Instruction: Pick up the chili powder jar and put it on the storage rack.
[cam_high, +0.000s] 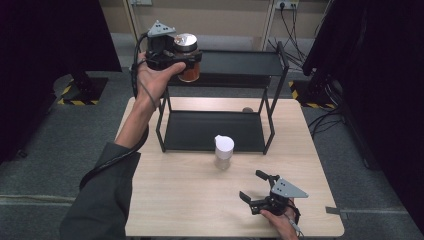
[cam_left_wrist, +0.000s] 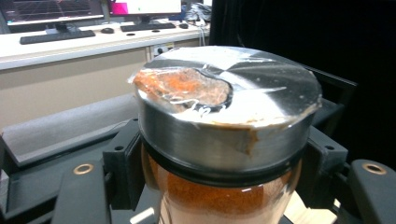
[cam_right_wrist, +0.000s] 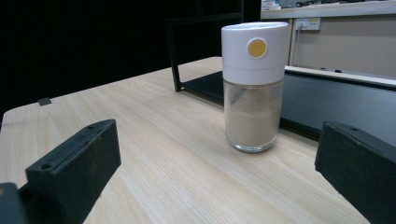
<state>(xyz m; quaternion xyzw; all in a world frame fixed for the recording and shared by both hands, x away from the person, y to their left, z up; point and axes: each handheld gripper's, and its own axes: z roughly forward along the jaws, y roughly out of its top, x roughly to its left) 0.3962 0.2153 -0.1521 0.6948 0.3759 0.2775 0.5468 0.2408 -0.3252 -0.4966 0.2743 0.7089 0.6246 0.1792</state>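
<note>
My left gripper (cam_high: 192, 59) is shut on a glass jar of orange powder (cam_high: 189, 72) with a metal lid (cam_left_wrist: 233, 100), held up at the left end of the black rack's top shelf (cam_high: 240, 62). In the left gripper view the jaws clamp the jar just under its lid. A glass shaker with a white cap (cam_high: 223, 151) (cam_right_wrist: 253, 84) stands upright on the wooden table (cam_high: 175, 200), in front of the rack's lower shelf (cam_high: 210, 131). My right gripper (cam_high: 252, 186) rests open near the table's front right, jaws pointing at the shaker with a gap before it.
The two-tier black metal rack stands at the back middle of the table. Black curtains flank both sides. Cables and a socket run along the far wall. A desk with monitors and keyboards (cam_left_wrist: 51, 35) lies beyond the jar in the left gripper view.
</note>
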